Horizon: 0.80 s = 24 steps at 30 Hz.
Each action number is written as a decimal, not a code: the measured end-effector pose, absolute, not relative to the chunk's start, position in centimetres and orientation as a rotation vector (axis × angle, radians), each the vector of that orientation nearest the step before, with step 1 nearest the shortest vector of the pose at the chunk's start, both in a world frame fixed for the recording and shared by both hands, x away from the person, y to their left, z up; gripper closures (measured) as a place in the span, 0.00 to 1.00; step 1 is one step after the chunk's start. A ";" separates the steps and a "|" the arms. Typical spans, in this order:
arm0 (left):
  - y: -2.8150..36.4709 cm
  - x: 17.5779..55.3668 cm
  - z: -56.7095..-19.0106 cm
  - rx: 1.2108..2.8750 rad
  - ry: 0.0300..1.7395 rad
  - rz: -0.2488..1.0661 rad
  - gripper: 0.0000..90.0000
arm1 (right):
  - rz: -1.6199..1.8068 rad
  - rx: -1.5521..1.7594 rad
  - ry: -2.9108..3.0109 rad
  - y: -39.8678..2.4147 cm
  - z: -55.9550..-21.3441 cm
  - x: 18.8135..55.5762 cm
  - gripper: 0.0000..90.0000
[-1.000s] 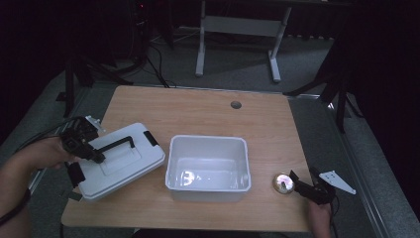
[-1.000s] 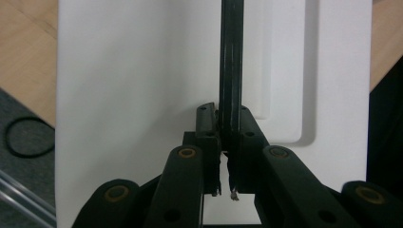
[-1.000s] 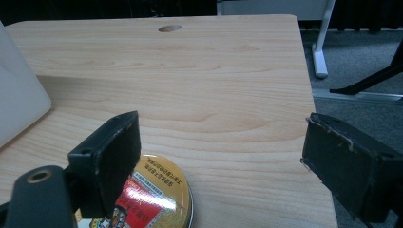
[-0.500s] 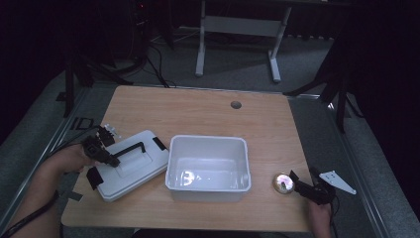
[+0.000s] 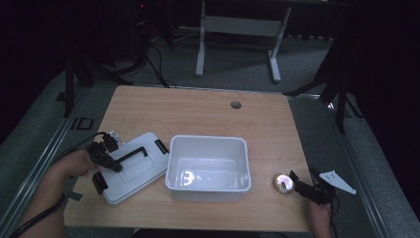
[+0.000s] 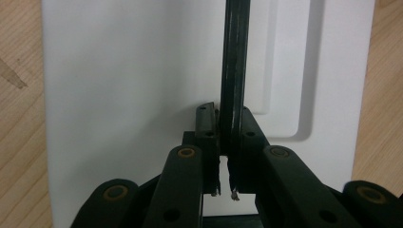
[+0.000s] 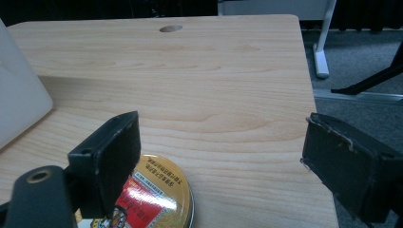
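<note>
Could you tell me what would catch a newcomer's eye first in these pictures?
Most likely the open white bin in the middle of the wooden table. To its left lies a white lid, whose black handle the left gripper is shut on. At the table's right edge, the right gripper stands open beside a small gold tin.

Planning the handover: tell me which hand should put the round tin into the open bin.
Right. The right gripper stands open beside the tin, near the bin; the left gripper is shut on the lid's handle.
</note>
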<state>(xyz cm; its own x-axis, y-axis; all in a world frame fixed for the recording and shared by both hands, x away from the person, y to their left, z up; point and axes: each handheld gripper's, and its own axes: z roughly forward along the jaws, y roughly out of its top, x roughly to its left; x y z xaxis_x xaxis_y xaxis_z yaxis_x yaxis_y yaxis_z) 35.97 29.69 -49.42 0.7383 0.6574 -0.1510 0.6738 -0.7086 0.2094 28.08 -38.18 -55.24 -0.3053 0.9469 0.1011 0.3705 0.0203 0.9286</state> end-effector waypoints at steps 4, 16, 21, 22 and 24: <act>29.7 36.0 -49.3 2.661 1.082 -0.083 0.66 | 1.281 1.348 1.728 -38.2 -55.2 28.1 0.13; 29.3 36.2 -48.7 2.636 1.061 -0.024 0.19 | 1.271 1.356 1.886 -38.3 -54.9 29.1 0.13; 28.9 36.1 -48.2 2.620 1.037 0.014 0.19 | 1.245 1.408 1.889 -38.6 -54.9 29.5 0.13; 28.9 36.1 -48.1 2.619 1.037 0.016 0.19 | 1.246 1.418 1.886 -38.7 -54.9 29.5 0.13; 29.0 36.1 -48.1 2.612 1.035 0.011 0.19 | 1.237 1.432 1.879 -38.8 -54.9 29.6 0.13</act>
<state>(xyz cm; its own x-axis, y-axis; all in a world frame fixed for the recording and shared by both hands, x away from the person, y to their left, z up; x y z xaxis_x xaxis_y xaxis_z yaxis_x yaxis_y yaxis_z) 36.14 29.01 -48.09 0.7359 0.6675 -0.1131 0.6650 -0.6815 0.3055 29.57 -38.79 -54.86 -0.3446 0.9269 0.1487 0.5028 0.0484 0.8631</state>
